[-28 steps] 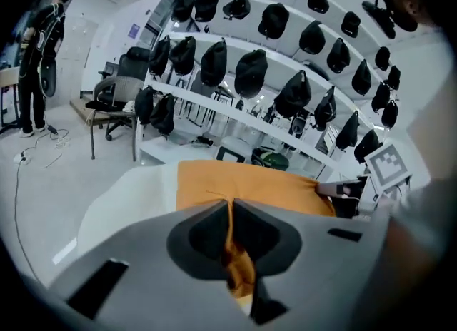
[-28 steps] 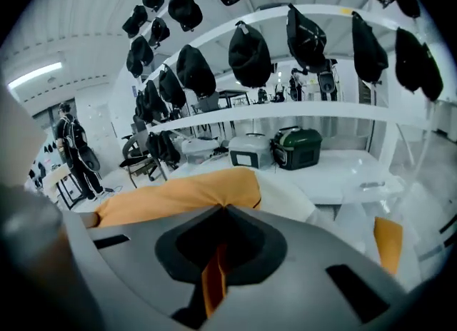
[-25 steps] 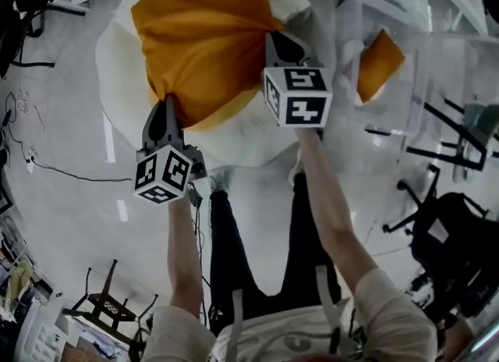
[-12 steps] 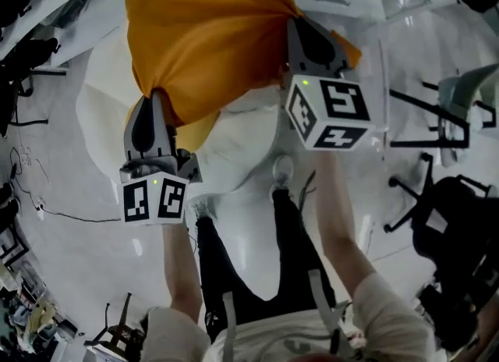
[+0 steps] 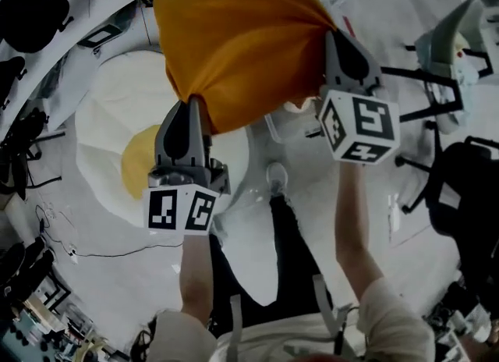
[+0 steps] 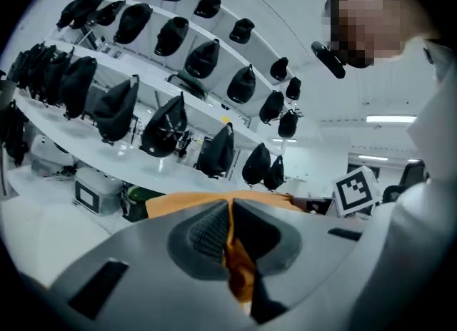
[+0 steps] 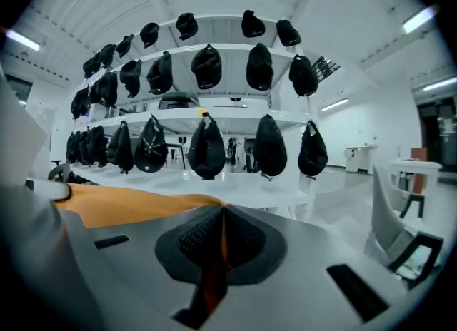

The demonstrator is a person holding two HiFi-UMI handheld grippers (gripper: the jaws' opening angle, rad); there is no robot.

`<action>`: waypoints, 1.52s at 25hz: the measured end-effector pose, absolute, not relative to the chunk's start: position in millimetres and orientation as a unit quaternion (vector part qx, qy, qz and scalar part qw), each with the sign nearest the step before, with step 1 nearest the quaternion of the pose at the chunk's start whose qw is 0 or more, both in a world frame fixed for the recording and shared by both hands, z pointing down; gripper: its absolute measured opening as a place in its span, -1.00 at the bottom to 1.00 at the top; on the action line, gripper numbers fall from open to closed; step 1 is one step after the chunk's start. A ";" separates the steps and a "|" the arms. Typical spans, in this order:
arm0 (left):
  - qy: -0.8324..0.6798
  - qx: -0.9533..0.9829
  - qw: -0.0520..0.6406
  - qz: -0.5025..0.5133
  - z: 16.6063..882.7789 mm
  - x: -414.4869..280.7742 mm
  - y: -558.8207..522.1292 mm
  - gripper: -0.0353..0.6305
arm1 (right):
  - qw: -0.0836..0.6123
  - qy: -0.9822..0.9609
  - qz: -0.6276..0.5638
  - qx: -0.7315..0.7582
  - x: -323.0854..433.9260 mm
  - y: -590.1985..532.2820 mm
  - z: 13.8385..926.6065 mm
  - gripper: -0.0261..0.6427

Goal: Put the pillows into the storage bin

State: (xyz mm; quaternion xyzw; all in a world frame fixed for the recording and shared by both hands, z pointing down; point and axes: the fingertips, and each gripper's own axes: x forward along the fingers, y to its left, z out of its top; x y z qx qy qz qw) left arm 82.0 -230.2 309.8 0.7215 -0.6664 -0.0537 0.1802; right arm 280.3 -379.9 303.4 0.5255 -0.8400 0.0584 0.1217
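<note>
A large orange pillow [image 5: 242,40] hangs in the air in the head view, stretched between both grippers. My left gripper [image 5: 189,104] is shut on its lower left corner and my right gripper [image 5: 335,37] on its right corner. In the left gripper view, orange fabric [image 6: 193,202] is pinched in the shut left gripper [image 6: 230,212]. The right gripper view shows the same cloth [image 7: 128,202] clamped in the right gripper [image 7: 223,215]. A second orange pillow [image 5: 139,172] lies on a round white cushion [image 5: 101,111] below. No storage bin is in view.
Curved white shelves hung with several black caps [image 6: 164,119] [image 7: 207,144] stand ahead. A white chair [image 5: 448,37] is at the upper right and black office chairs [image 5: 464,196] at the right. A cable [image 5: 93,255] crosses the floor at the left, near the person's legs [image 5: 257,251].
Both grippers have risen and swung round with the orange pillow held between them. The clear bin with an orange pillow, seen at the right a second ago, has left the view.
</note>
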 end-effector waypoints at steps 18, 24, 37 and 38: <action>-0.559 0.793 0.243 -0.004 374.8 255.8 -312.6 -0.82 | 0.161 -0.760 0.118 0.618 482.0 -421.2 389.2 -0.89; -0.557 0.796 0.237 0.016 391.1 252.2 -327.6 -0.82 | 0.168 -0.778 0.124 0.592 472.1 -444.8 409.2 -0.89; -0.619 0.680 0.298 0.257 518.5 225.1 -323.7 -0.52 | 0.248 -0.740 0.172 0.601 475.2 -453.4 502.7 -0.42; -0.619 0.678 0.303 0.255 519.7 224.3 -322.3 -0.52 | 0.248 -0.742 0.176 0.597 470.5 -449.5 506.1 -0.41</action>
